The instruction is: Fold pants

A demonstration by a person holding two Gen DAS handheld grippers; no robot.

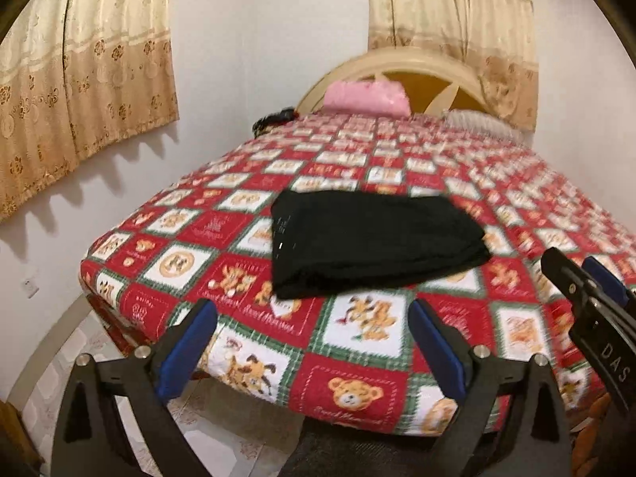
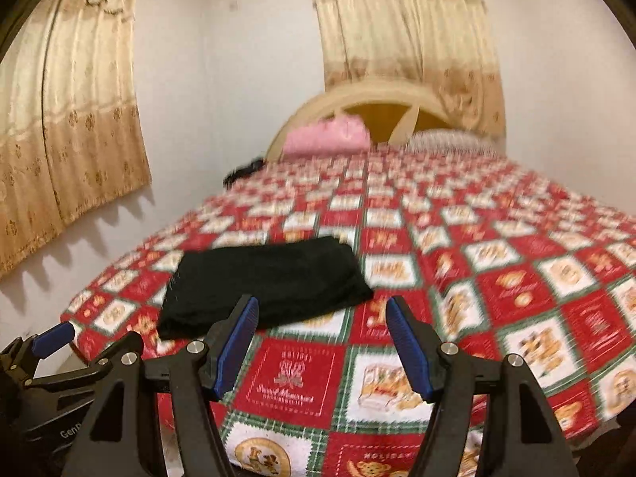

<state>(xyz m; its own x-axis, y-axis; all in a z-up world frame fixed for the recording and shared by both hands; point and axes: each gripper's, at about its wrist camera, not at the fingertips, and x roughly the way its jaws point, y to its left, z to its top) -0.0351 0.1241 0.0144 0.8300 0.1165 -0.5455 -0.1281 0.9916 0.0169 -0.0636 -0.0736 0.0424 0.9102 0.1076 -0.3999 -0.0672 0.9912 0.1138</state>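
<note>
Black pants (image 1: pixel 373 242) lie folded into a compact rectangle on the red teddy-bear bedspread (image 1: pixel 353 393), near the bed's front left corner. In the right wrist view the same pants (image 2: pixel 266 286) rest left of centre. My left gripper (image 1: pixel 314 318) hovers over the bed's near edge, short of the pants, jaws open wide with nothing between the blue pads. My right gripper (image 2: pixel 322 314) is held just this side of the pants, also open and empty. Each gripper shows at the edge of the other's view: the right gripper (image 1: pixel 584 278), the left gripper (image 2: pixel 55 338).
A pink pillow (image 1: pixel 365 97) and a pale patterned pillow (image 1: pixel 481 121) lie against the cream headboard (image 1: pixel 397 61). A dark item (image 1: pixel 274 119) sits at the bed's far left corner. Beige curtains (image 1: pixel 83 75) hang on the white walls. Tiled floor (image 1: pixel 51 361) shows left of the bed.
</note>
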